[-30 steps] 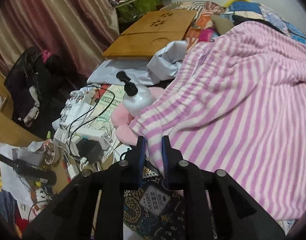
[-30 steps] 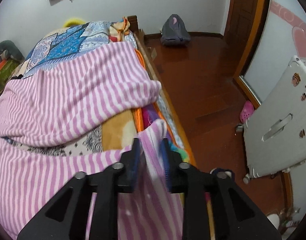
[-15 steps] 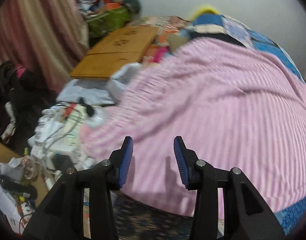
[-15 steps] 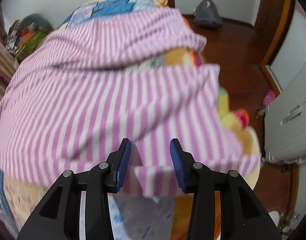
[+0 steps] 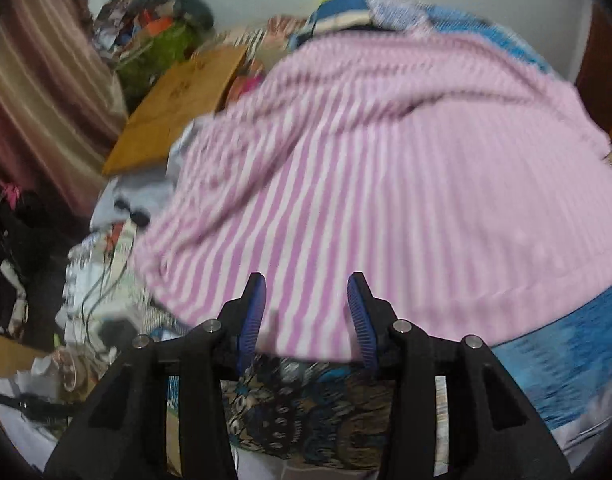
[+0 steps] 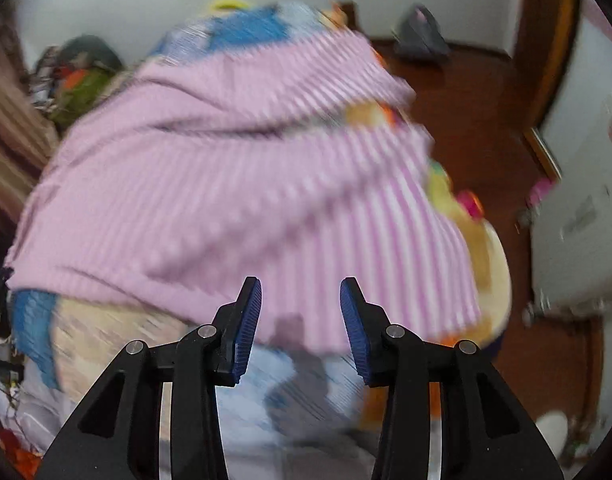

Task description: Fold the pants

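Observation:
The pink and white striped pants lie spread over the bed, folded over on themselves, and both views are blurred. In the left wrist view my left gripper hangs open above the near hem, with nothing between its blue pads. The same pants fill the right wrist view. My right gripper is open too, above the near right part of the cloth, and its pads hold nothing.
A patterned blue bedspread shows below the pants. Left of the bed lie a wooden lap table, cables, a pump bottle and clutter. A wooden floor and a white panel are to the right.
Both grippers held corners of the pants a second ago; they let go, opened and drew back and up. The pants now lie flat on the bed.

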